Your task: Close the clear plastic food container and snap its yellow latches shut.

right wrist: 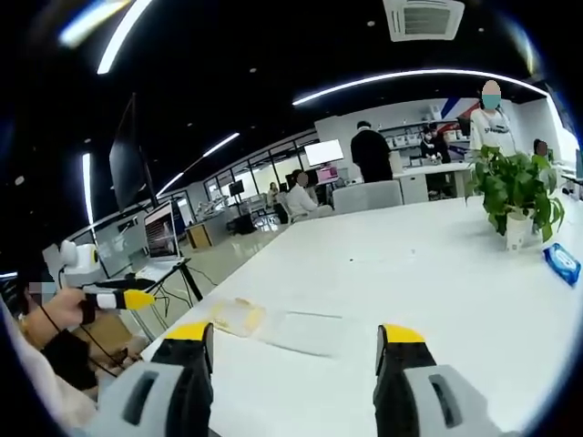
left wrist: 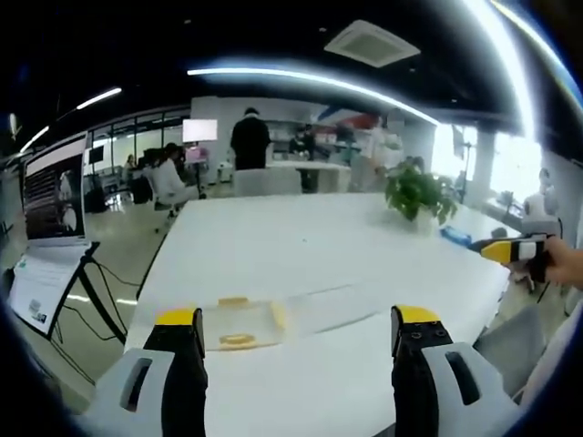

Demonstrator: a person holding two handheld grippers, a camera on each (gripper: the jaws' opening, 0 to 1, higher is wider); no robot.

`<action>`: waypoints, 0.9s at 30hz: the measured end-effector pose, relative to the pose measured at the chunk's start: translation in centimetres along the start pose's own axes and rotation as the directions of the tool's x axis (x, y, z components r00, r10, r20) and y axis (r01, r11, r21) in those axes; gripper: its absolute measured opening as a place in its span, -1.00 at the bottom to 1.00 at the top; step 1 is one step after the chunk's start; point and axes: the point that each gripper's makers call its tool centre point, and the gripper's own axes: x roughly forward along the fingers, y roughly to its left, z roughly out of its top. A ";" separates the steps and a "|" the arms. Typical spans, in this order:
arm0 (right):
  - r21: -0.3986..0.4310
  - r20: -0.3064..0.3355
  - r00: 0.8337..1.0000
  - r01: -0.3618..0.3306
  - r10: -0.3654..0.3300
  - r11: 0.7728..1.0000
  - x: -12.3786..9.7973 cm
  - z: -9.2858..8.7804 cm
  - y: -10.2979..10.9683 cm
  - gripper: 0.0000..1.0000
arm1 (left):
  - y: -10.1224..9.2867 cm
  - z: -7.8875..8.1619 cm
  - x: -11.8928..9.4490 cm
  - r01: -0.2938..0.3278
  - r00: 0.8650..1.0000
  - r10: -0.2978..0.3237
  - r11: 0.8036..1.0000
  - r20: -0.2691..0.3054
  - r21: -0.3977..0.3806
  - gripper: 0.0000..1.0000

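Note:
The clear plastic container (left wrist: 246,323) lies on the white table (left wrist: 301,246), just beyond my left gripper (left wrist: 297,317). Its yellow latches (left wrist: 237,340) show around the left part. A flat clear part (left wrist: 337,308), seemingly the lid, stretches to the right. The left gripper's jaws stand wide apart with nothing between them. In the right gripper view the container (right wrist: 239,316) and the clear flat part (right wrist: 305,330) lie ahead of my right gripper (right wrist: 294,332), which is open and empty too. Both grippers hover short of the container, apart from it.
A potted plant (right wrist: 519,191) and a blue packet (right wrist: 560,264) sit on the far right of the table. The right gripper (left wrist: 508,248) shows in a hand at the right, the left gripper (right wrist: 118,298) at the left. People, chairs and desks fill the office behind.

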 end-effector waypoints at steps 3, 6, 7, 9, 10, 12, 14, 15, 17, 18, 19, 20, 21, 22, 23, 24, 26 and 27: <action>0.006 -0.003 1.000 0.002 -0.002 1.000 0.0 -0.1 -0.1 0.45 | 0.1 0.0 0.0 0.002 1.000 -0.002 1.000 -0.002 -0.001 0.66; 0.012 -0.003 1.000 0.004 -0.004 1.000 -0.1 -0.2 -0.1 0.44 | 0.1 -0.1 0.0 0.005 1.000 -0.005 1.000 -0.004 0.000 0.65; 0.012 -0.002 1.000 0.004 -0.004 1.000 -0.1 -0.2 -0.1 0.44 | 0.1 -0.1 0.0 0.007 1.000 -0.007 1.000 -0.006 -0.001 0.65; 0.014 -0.001 1.000 0.005 -0.005 1.000 -0.2 -0.2 0.0 0.44 | 0.1 -0.1 0.0 0.008 1.000 -0.008 1.000 -0.006 -0.005 0.65; 0.016 -0.004 1.000 0.006 -0.006 1.000 -0.2 -0.3 0.0 0.44 | 0.1 -0.1 0.0 0.009 1.000 -0.009 1.000 -0.006 -0.007 0.65; 0.020 -0.009 1.000 0.009 -0.009 1.000 -0.3 -0.4 -0.1 0.44 | 0.1 -0.2 0.1 0.010 1.000 -0.010 1.000 -0.008 -0.008 0.64; 0.020 -0.013 1.000 0.012 -0.012 1.000 -0.3 -0.5 -0.2 0.44 | 0.0 -0.3 0.1 0.016 1.000 -0.016 1.000 -0.015 0.001 0.64; 0.020 -0.015 1.000 0.014 -0.013 1.000 -0.3 -0.6 -0.3 0.44 | 0.0 -0.4 0.1 0.018 1.000 -0.018 1.000 -0.019 0.007 0.64; 0.024 -0.017 1.000 0.012 -0.012 1.000 -0.3 -0.7 -0.2 0.44 | 0.0 -0.4 0.2 0.022 1.000 -0.021 1.000 -0.022 0.011 0.64; 0.024 -0.016 1.000 0.011 -0.011 1.000 -0.3 -0.7 -0.2 0.44 | 0.0 -0.4 0.2 0.023 0.999 -0.023 1.000 -0.023 0.010 0.63; 0.023 -0.013 1.000 0.010 -0.010 1.000 -0.2 -0.6 -0.1 0.43 | 0.0 -0.5 0.3 0.026 0.999 -0.026 1.000 -0.026 0.008 0.63; 0.022 -0.012 1.000 0.009 -0.009 1.000 -0.2 -0.6 -0.1 0.42 | 0.0 -0.5 0.3 0.027 0.999 -0.027 1.000 -0.028 0.007 0.63; 0.025 -0.013 1.000 0.009 -0.008 1.000 -0.1 -0.7 0.0 0.42 | 0.0 -0.6 0.3 0.028 0.999 -0.028 1.000 -0.030 0.007 0.63; 0.028 -0.016 1.000 0.010 -0.010 1.000 -0.1 -0.8 0.0 0.42 | 0.0 -0.6 0.4 0.030 0.999 -0.029 1.000 -0.033 0.008 0.63; 0.028 -0.017 1.000 0.011 -0.011 1.000 0.0 -0.8 0.0 0.42 | 0.0 -0.7 0.4 0.032 0.999 -0.031 0.999 -0.035 0.008 0.63; 0.030 -0.017 1.000 0.011 -0.010 1.000 0.1 -0.9 0.0 0.42 | 0.0 -0.7 0.5 0.034 0.999 -0.033 0.999 -0.038 0.008 0.62; 0.034 -0.021 1.000 0.007 -0.006 0.999 0.2 -1.0 0.2 0.42 | 0.1 -0.8 0.6 0.036 0.999 -0.036 0.999 -0.041 0.008 0.62; 0.036 -0.025 1.000 0.005 -0.004 0.999 0.3 -1.0 0.2 0.42 | 0.1 -0.8 0.6 0.036 0.998 -0.035 0.999 -0.042 0.008 0.62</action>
